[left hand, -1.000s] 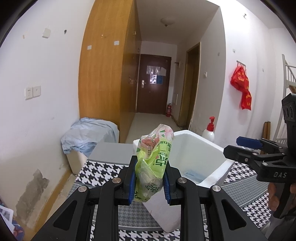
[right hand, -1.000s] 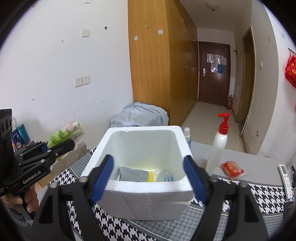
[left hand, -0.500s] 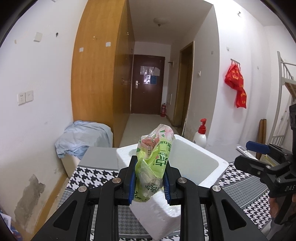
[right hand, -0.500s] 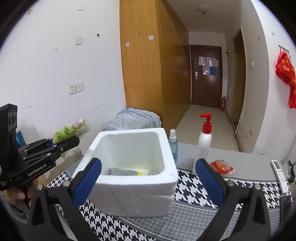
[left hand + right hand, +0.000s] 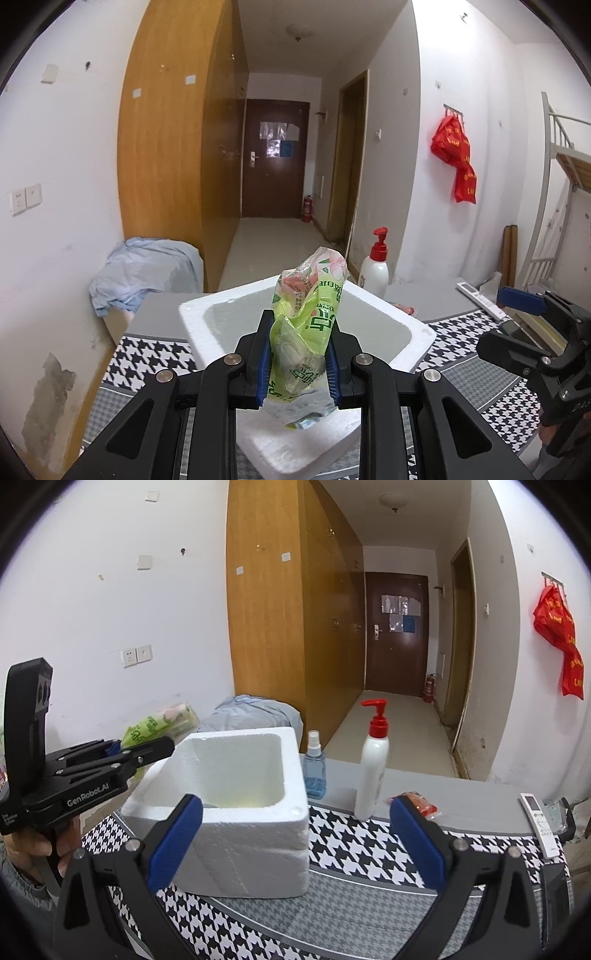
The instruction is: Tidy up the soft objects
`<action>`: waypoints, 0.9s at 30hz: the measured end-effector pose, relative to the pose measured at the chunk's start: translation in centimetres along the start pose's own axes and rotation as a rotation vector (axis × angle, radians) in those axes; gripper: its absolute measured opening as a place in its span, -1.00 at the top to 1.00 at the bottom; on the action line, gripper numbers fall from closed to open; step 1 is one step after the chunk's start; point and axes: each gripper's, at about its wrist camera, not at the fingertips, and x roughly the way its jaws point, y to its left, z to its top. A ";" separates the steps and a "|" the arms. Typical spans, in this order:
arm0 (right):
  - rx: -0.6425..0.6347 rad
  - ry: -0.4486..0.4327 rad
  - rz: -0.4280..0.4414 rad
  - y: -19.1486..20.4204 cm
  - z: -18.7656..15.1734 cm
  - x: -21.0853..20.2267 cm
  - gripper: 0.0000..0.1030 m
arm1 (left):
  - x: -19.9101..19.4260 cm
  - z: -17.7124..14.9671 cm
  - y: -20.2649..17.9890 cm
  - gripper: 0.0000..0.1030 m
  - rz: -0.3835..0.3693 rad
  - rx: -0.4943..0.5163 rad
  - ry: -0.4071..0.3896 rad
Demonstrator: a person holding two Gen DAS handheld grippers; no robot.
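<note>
My left gripper [image 5: 297,354] is shut on a green plastic tissue pack [image 5: 308,317] and holds it upright just in front of the near corner of a white foam box [image 5: 406,325]. In the right wrist view the left gripper [image 5: 144,751] with the pack [image 5: 162,723] sits at the box's left edge. The foam box [image 5: 258,834] stands on the houndstooth cloth. My right gripper [image 5: 299,838] is open and empty, its blue pads wide apart in front of the box's right side. A small red packet [image 5: 421,805] lies on the grey tabletop behind the right pad.
A white pump bottle [image 5: 373,771] and a blue spray bottle [image 5: 314,768] stand behind the box. A white remote [image 5: 539,823] lies at the right edge. A bluish cloth heap [image 5: 144,269] sits at the far left by the wall.
My left gripper has swung right with the tissue pack, nearer the box's corner. My right gripper has pulled back and right from the box and opened wider.
</note>
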 end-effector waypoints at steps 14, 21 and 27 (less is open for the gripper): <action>0.053 -0.005 -0.043 -2.6 -0.8 -1.0 -0.99 | 2.9 0.4 -0.9 0.49 -0.016 0.012 0.050; 0.057 -0.001 -0.050 -2.9 -1.1 -1.1 -0.99 | 3.7 0.3 -0.9 0.31 -0.002 0.017 0.074; 0.059 -0.012 -0.047 -3.0 -1.1 -1.5 -0.99 | 3.0 0.3 -0.8 -0.89 0.012 -0.009 0.029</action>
